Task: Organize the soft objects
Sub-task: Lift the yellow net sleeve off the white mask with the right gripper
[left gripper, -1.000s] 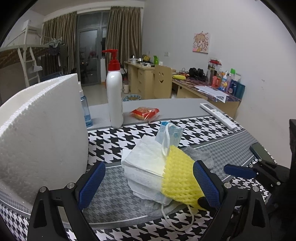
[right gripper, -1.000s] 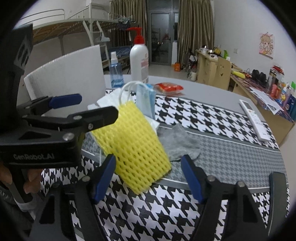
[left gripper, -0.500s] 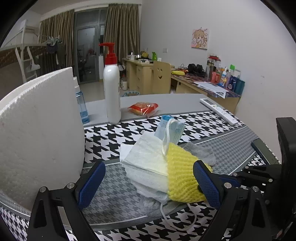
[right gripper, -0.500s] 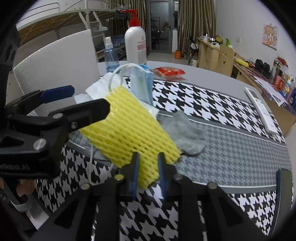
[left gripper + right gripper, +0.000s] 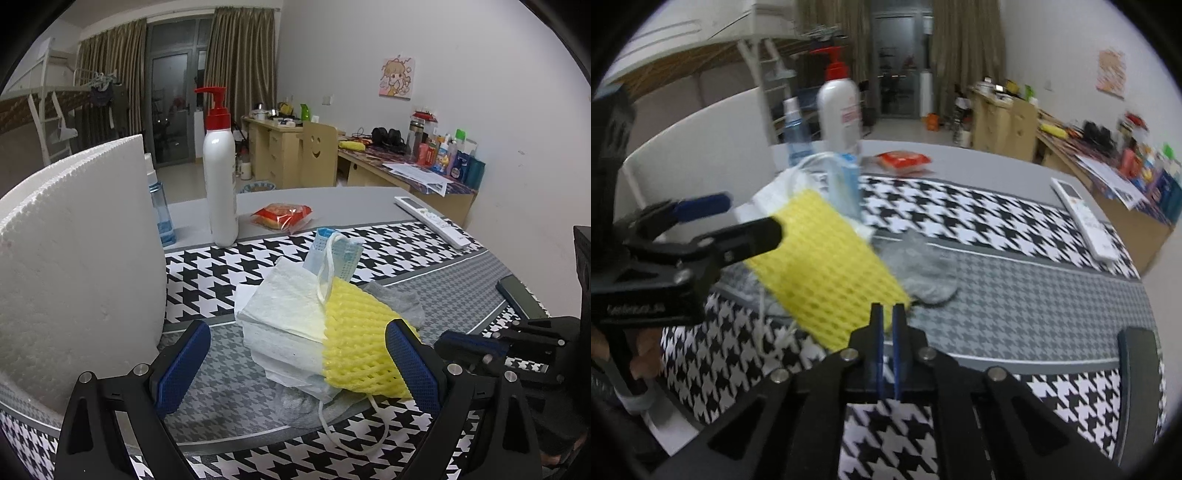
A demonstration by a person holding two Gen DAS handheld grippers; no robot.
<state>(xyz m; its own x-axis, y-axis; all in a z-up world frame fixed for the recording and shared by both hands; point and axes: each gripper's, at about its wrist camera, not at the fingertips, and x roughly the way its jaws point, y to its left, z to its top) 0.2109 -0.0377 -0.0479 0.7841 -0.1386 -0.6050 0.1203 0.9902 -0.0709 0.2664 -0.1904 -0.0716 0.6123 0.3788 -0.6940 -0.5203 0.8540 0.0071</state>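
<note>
While hidden leftward, right jaws pinch yellow foam net (image 5: 827, 266).

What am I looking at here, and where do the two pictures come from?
There is no robot. A person holds a two-finger gripper in each hand, and each gripper has a fisheye camera looking along its fingers. One picture comes from the left gripper, the other from the right gripper. On the houndstooth tablecloth lies a pile: tissue paper, a blue face mask, a yellow foam net and a grey sock. Behind it are a pump bottle, a snack packet and a remote. The left gripper is open around the pile and holds nothing. The right gripper's jaws have just closed, apparently pinching the net's corner.
</note>
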